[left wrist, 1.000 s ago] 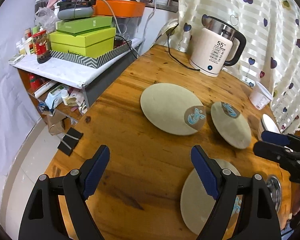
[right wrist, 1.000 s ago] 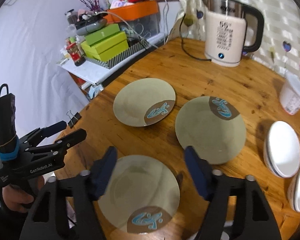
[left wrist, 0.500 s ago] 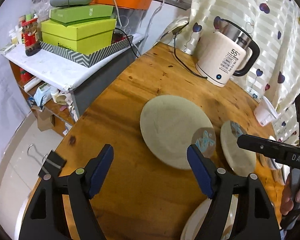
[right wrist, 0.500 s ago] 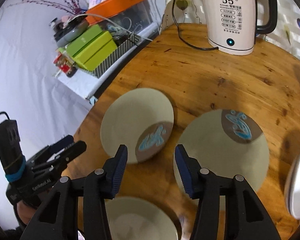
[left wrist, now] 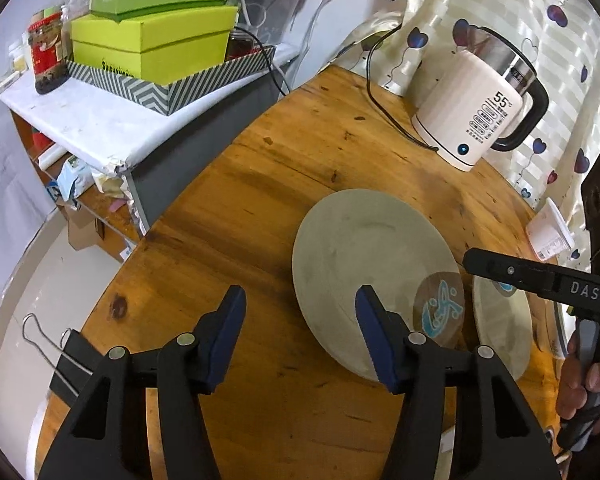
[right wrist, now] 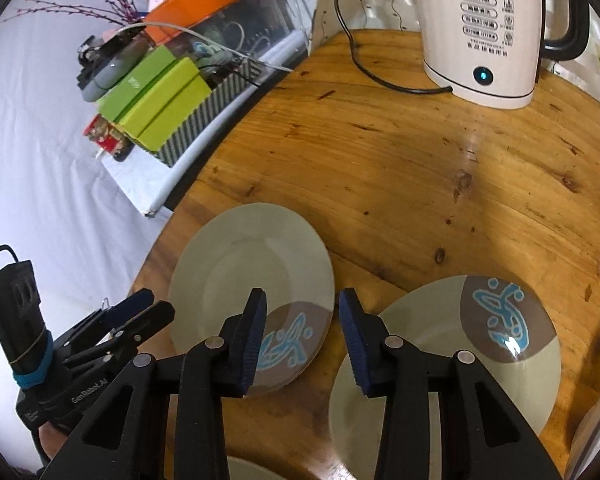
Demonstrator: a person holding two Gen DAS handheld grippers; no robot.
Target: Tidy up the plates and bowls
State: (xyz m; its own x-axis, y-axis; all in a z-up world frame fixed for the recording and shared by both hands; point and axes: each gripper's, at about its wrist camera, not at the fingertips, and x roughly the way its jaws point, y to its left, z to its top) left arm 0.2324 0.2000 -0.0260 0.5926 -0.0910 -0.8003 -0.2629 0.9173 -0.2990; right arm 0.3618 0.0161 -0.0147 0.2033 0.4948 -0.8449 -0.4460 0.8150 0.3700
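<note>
A grey-green plate with a brown and blue patch lies on the round wooden table. A second like plate lies to its right. A third plate's rim shows at the bottom. My left gripper is open and empty, its right finger over the first plate's near left edge. My right gripper is open and empty, over the first plate's near right edge; it also shows in the left wrist view. The left gripper appears in the right wrist view.
A white electric kettle with its cord stands at the table's back. A side shelf with green boxes stands left of the table. A white cup and a binder clip sit at the table edges.
Both grippers have moved forward toward the far-left plate and lower. The near plate has slipped almost out of both views. Both stay open.
</note>
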